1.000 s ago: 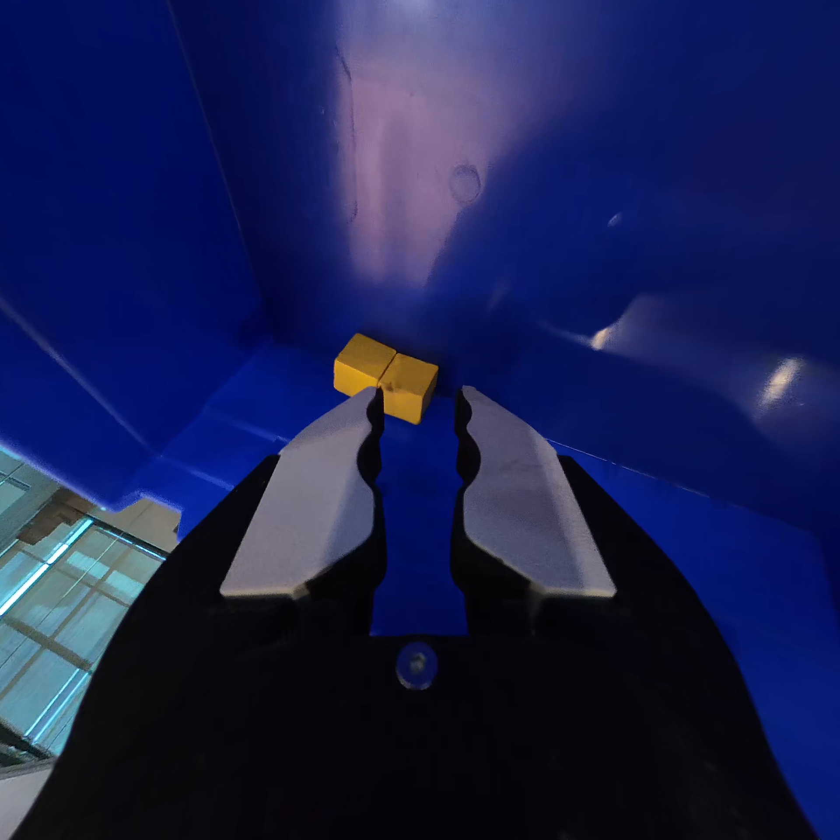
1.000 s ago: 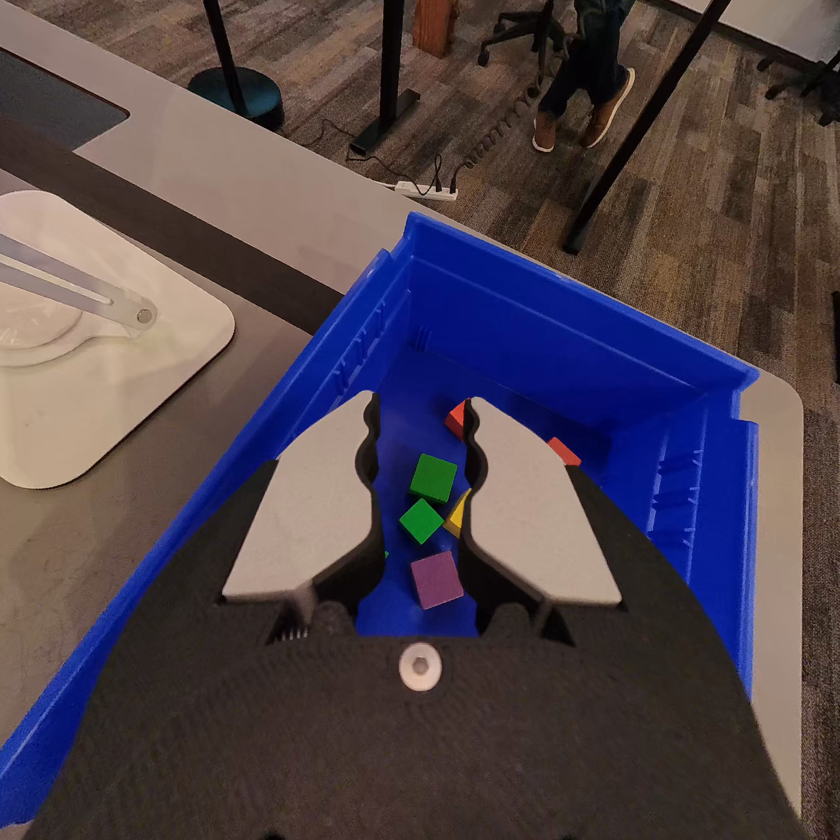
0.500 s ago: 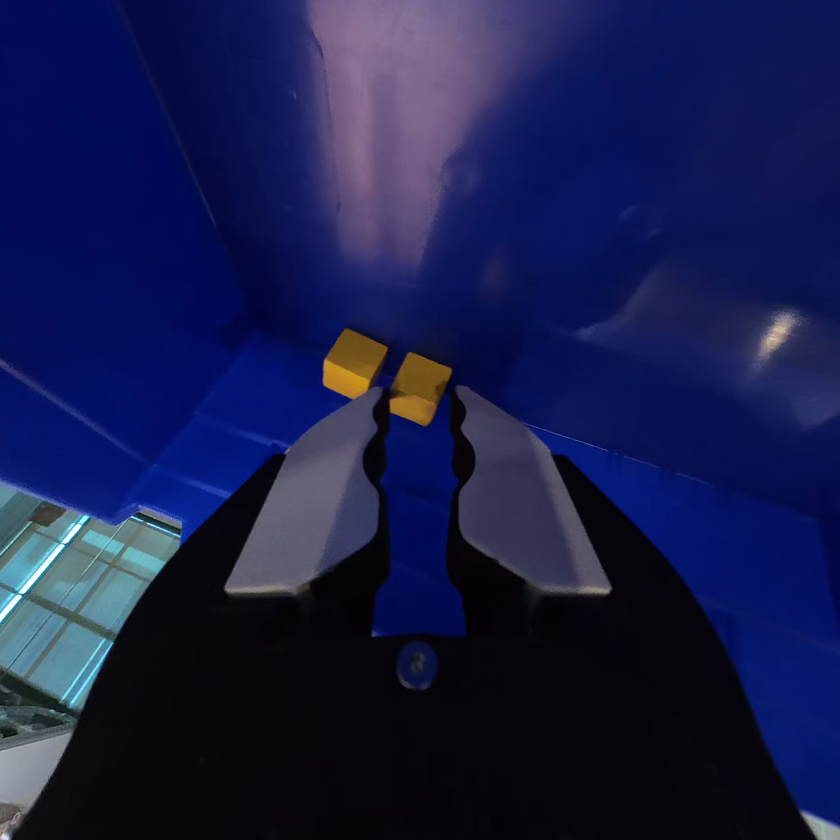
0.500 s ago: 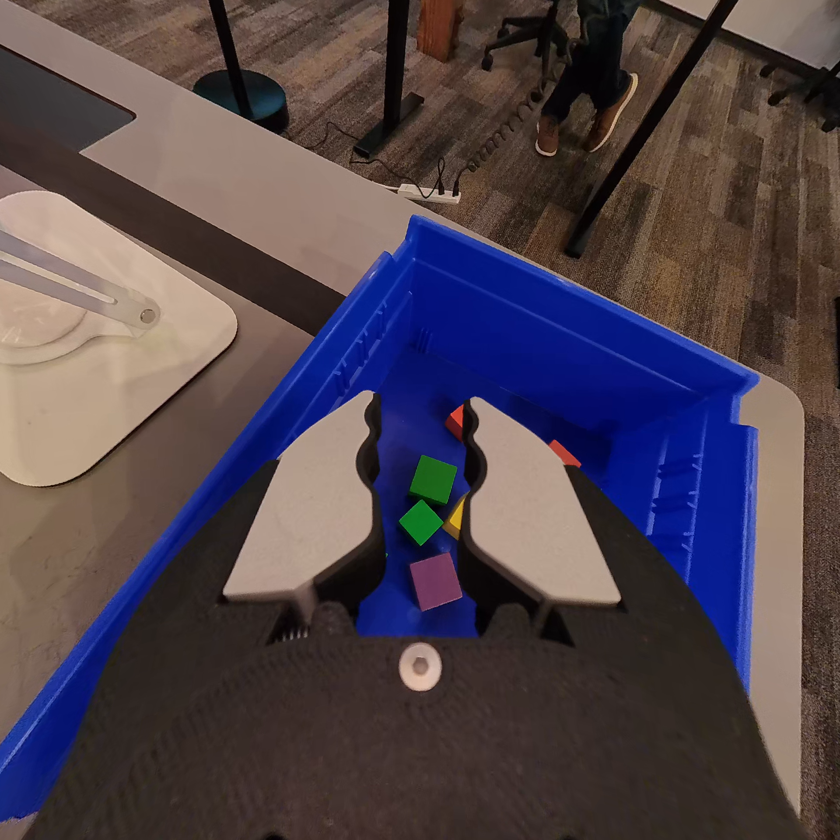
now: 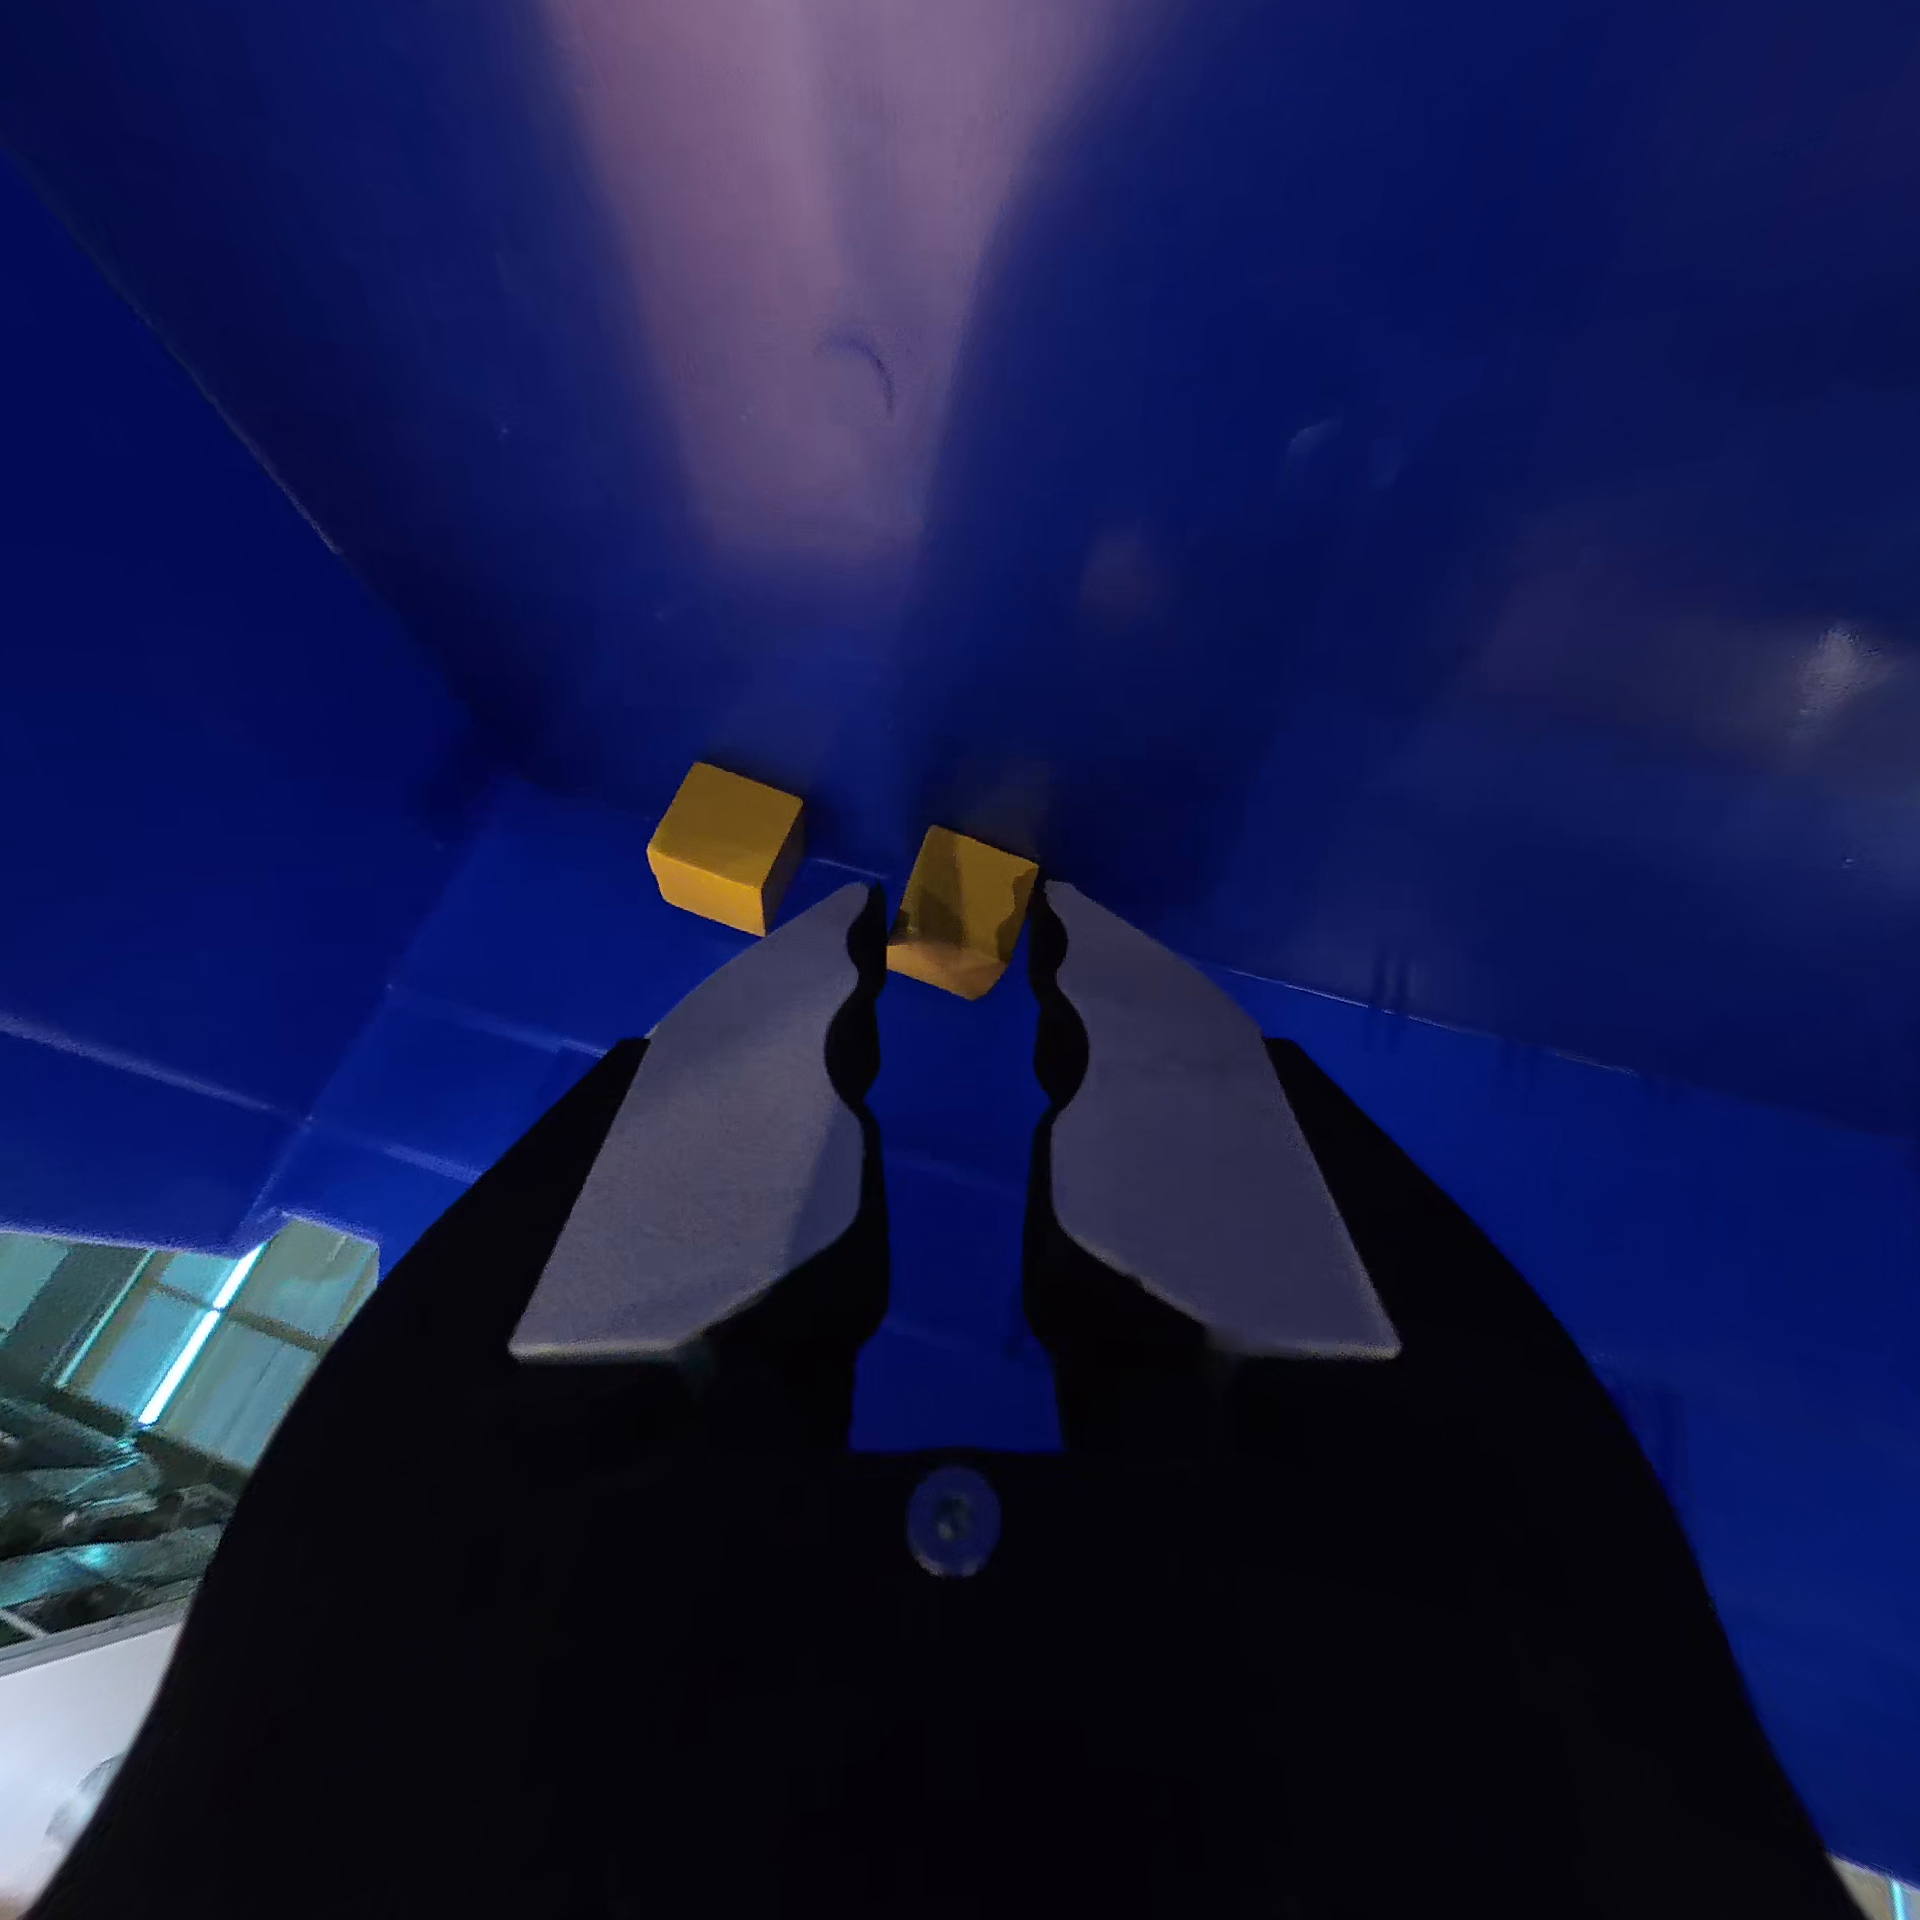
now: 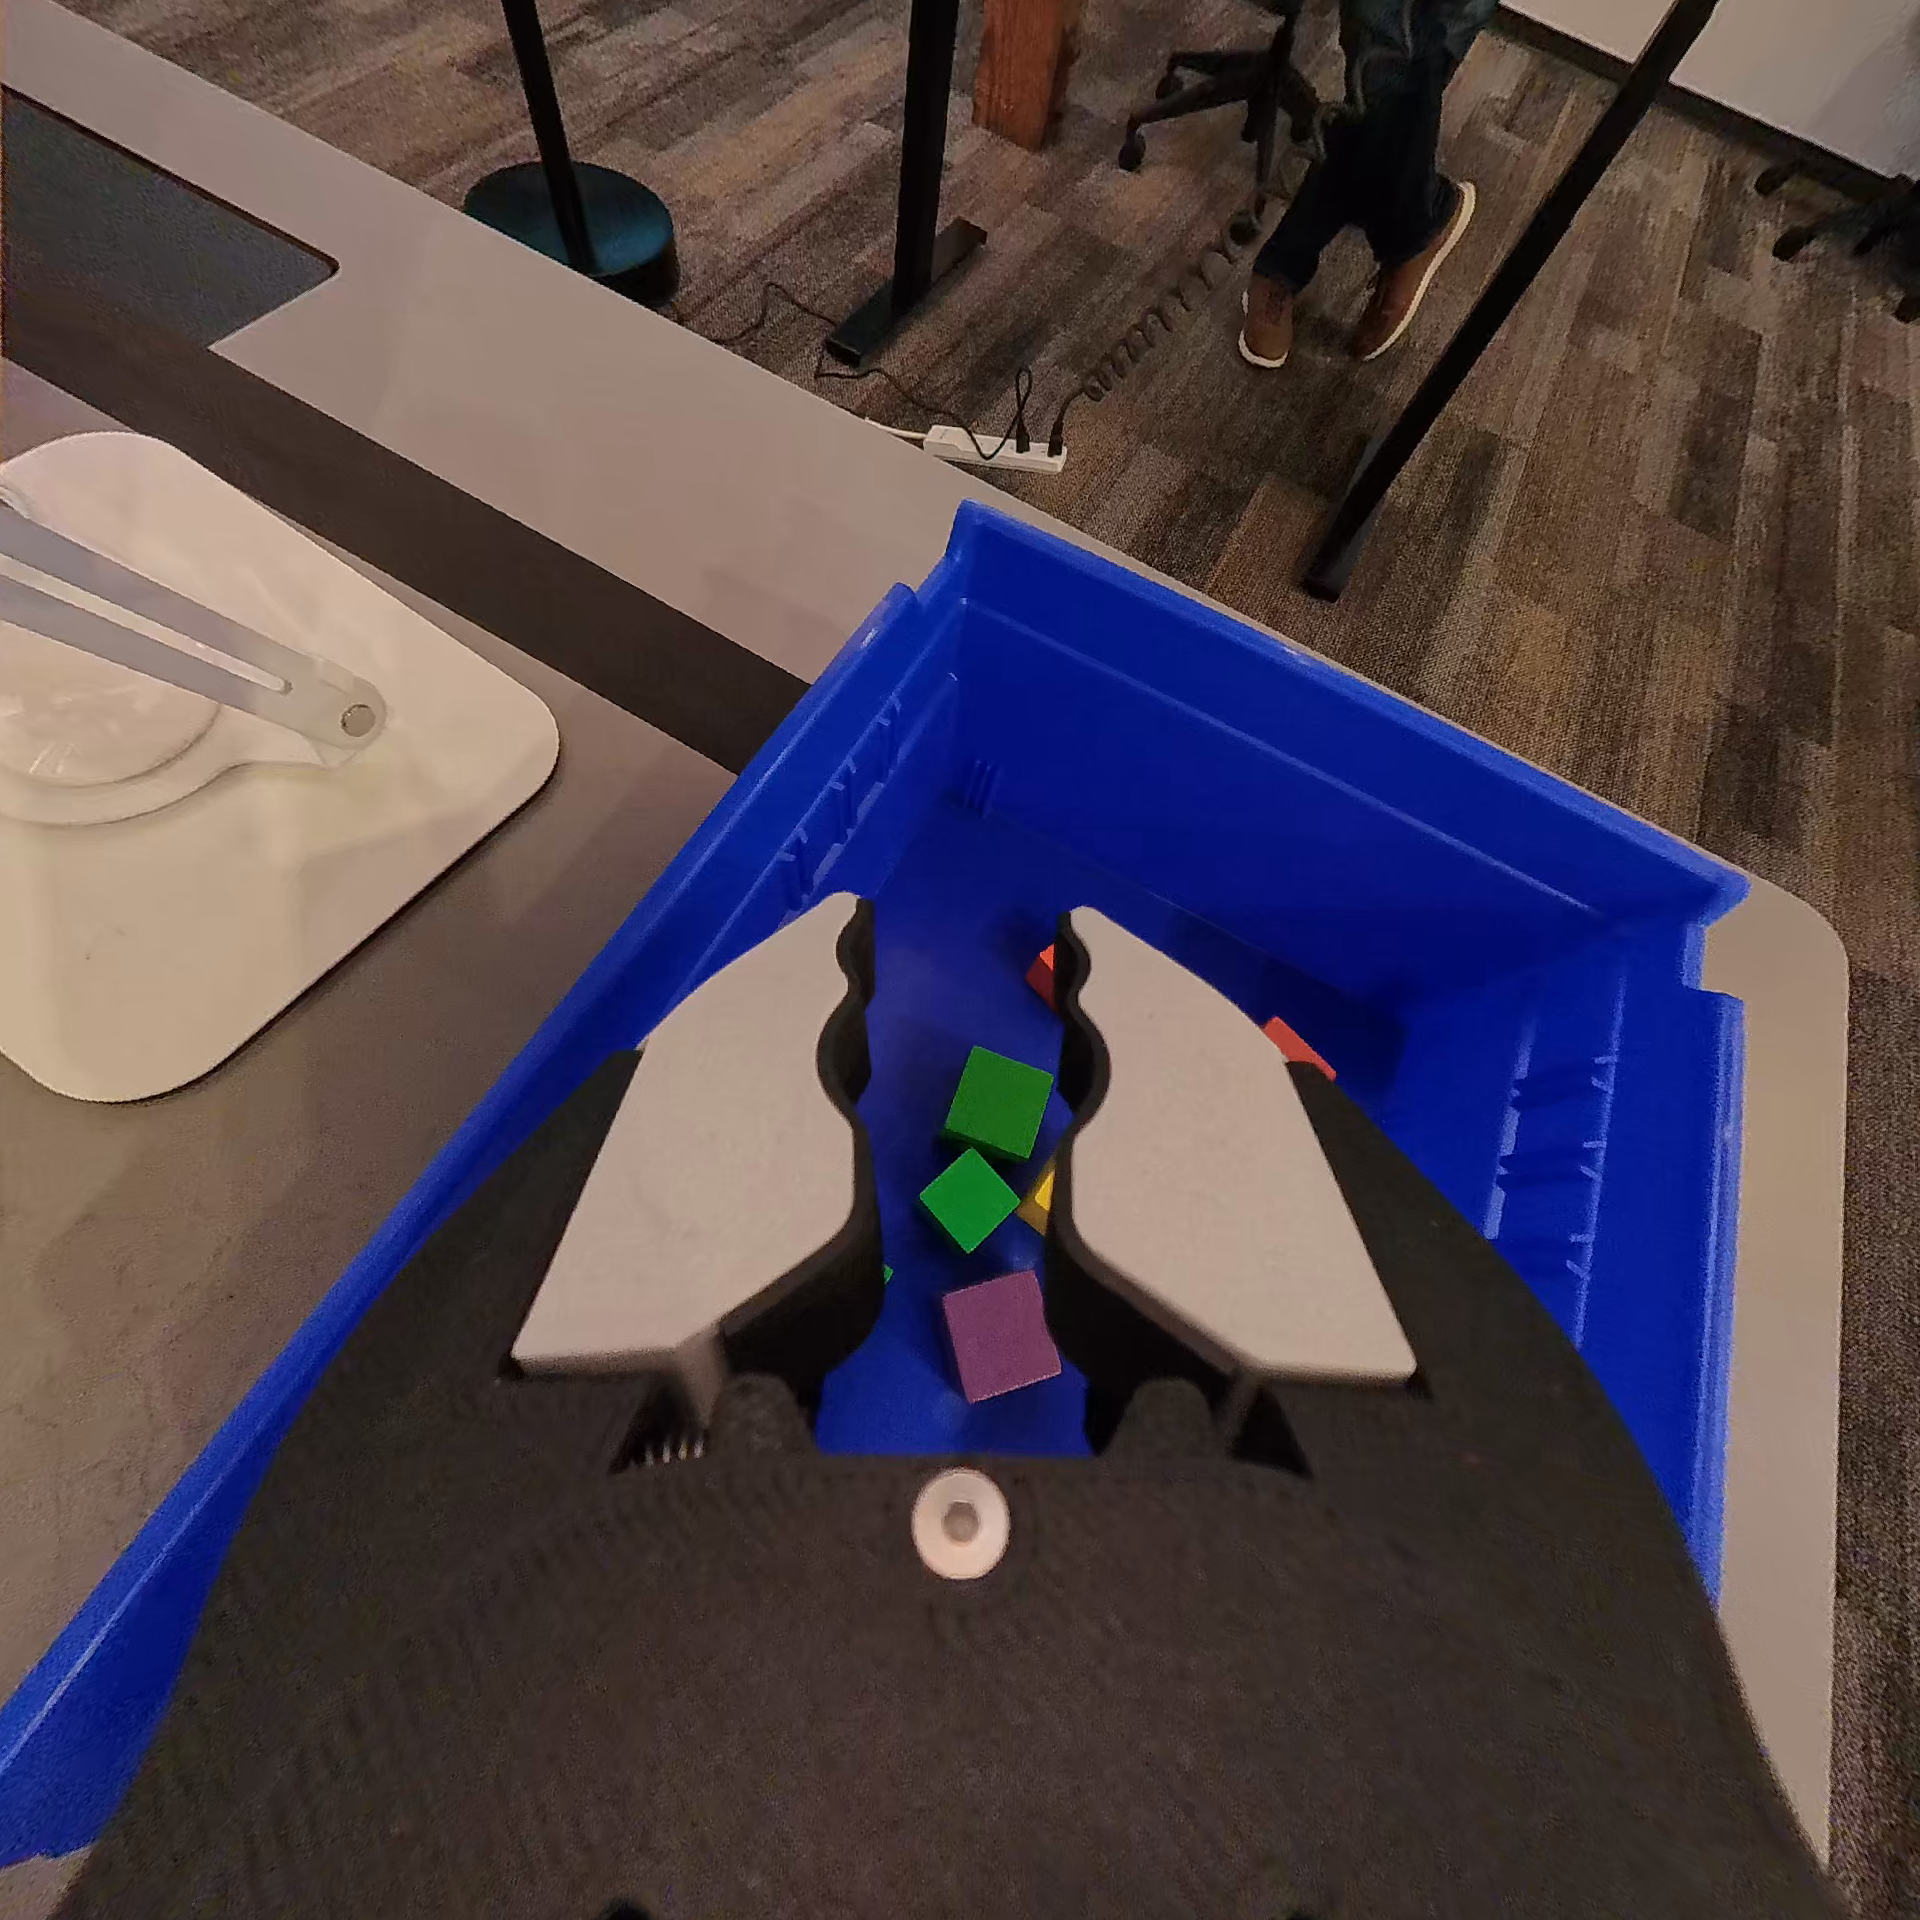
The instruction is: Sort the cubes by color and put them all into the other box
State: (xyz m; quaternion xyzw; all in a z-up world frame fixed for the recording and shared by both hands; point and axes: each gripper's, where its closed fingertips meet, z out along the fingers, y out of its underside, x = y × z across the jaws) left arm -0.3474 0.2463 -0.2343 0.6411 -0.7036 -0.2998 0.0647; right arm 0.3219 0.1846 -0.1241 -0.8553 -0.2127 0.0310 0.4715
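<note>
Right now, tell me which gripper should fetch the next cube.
Right. The right gripper hangs open over the mixed cubes, the green cube between its jaws. The left gripper is beside a yellow cube elsewhere.

Left tongs (image 5: 956, 904) point forward with jaws slightly parted; right tongs (image 6: 961, 920) angle downward, parted.

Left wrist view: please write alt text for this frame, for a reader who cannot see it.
The left gripper reaches into a deep blue box, its grey fingers flanking a yellow cube at their tips near the back wall; whether they grip it is unclear. A second yellow cube sits apart to its left on the box floor.
</note>
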